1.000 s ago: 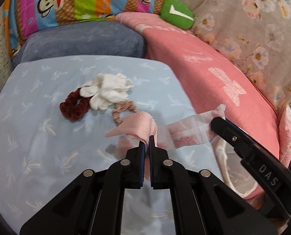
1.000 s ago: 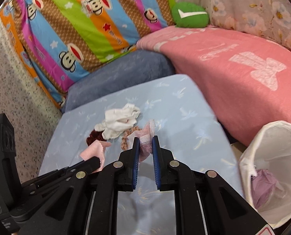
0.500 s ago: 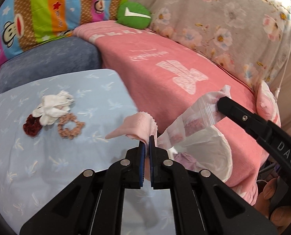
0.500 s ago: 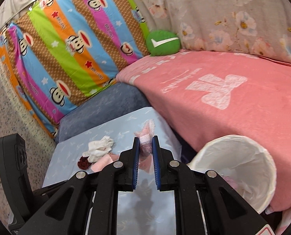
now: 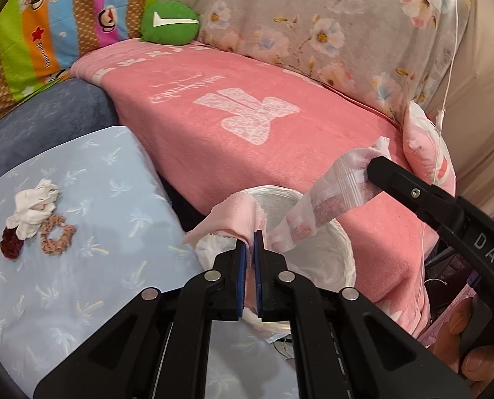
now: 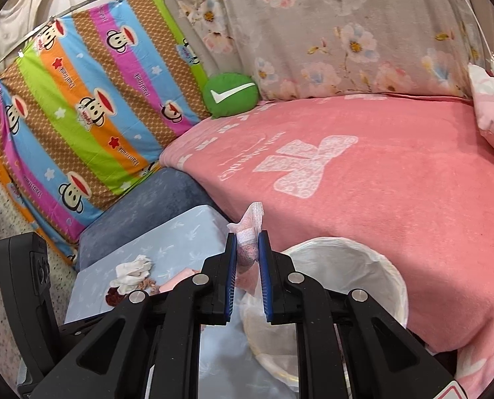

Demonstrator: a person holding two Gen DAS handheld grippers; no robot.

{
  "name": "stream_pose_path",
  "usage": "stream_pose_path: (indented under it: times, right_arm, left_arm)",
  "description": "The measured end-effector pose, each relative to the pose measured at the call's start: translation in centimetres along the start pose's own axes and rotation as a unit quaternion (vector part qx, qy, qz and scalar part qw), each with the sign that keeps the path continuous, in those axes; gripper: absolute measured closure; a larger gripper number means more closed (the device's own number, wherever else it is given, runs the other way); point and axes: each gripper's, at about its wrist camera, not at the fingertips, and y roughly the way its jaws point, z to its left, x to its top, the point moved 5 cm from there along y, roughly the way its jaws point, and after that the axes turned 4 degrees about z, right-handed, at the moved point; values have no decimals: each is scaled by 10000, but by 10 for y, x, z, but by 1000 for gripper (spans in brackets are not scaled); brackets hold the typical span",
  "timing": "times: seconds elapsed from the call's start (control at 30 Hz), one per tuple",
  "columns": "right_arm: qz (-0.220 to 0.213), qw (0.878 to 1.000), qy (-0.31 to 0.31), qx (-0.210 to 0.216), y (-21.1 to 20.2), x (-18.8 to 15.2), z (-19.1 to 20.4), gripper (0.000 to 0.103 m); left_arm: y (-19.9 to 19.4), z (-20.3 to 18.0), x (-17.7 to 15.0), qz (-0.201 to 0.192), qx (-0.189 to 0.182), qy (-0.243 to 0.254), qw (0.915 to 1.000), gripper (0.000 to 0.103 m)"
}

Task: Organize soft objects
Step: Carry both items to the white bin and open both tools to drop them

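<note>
My left gripper (image 5: 250, 236) is shut on a pale pink cloth (image 5: 233, 212), which hangs over the near rim of a white lined bin (image 5: 330, 259). My right gripper (image 6: 247, 237) is shut on a clear zip bag (image 6: 251, 227) with pink stuff inside. In the left wrist view the zip bag (image 5: 326, 199) slants across the bin's mouth from the right gripper's fingertip (image 5: 376, 166). A white cloth (image 5: 32, 206), a tan scrunchie (image 5: 57, 234) and a dark red scrunchie (image 5: 11, 244) lie together on the light blue surface (image 5: 80, 282).
A pink blanket (image 5: 280, 139) covers the bed behind the bin (image 6: 380, 266). A green cushion (image 5: 169, 23), striped monkey fabric (image 6: 90, 116) and floral fabric (image 6: 330, 33) stand at the back. A pink pillow (image 5: 426, 146) lies far right. A person's fingers (image 5: 473, 339) hold the right gripper.
Both grippers have swung right from above the blue surface to above the white bin, carrying the pink cloth and the zip bag. The scrunchies and white cloth stayed put.
</note>
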Motion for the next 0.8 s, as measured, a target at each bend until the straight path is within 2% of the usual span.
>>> stream_pose_path:
  times: [0.23, 0.27, 0.3, 0.33, 0.37, 0.4, 0.8]
  right_arm:
    - [-37, 9999, 135, -89, -4, 2, -20, 91]
    - [-37, 9998, 149, -98, -4, 2, -22, 91]
    - [-37, 9998, 158, -100, -4, 2, -23, 91]
    - [-34, 9998, 165, -103, -3, 2, -24, 91]
    - [-31, 9998, 170, -106, -3, 2, -24, 91]
    - [-25, 9998, 174, -108, -2, 2, -25, 91]
    - [62, 9996, 242, -98, 4, -3, -23, 81]
  left_arm:
    - [11, -17, 2, 102, -104, 81, 9999, 96]
    - [11, -18, 2, 110, -95, 87, 9999, 90]
    - [12, -18, 2, 111, -84, 83, 9999, 77]
    - [12, -19, 3, 96, -75, 69, 9999, 69]
    - [11, -19, 3, 56, -58, 44, 10000, 56]
    - [9, -18, 3, -9, -44, 28, 10000, 53]
    - [6, -7, 5, -101, 211, -36, 9997, 50]
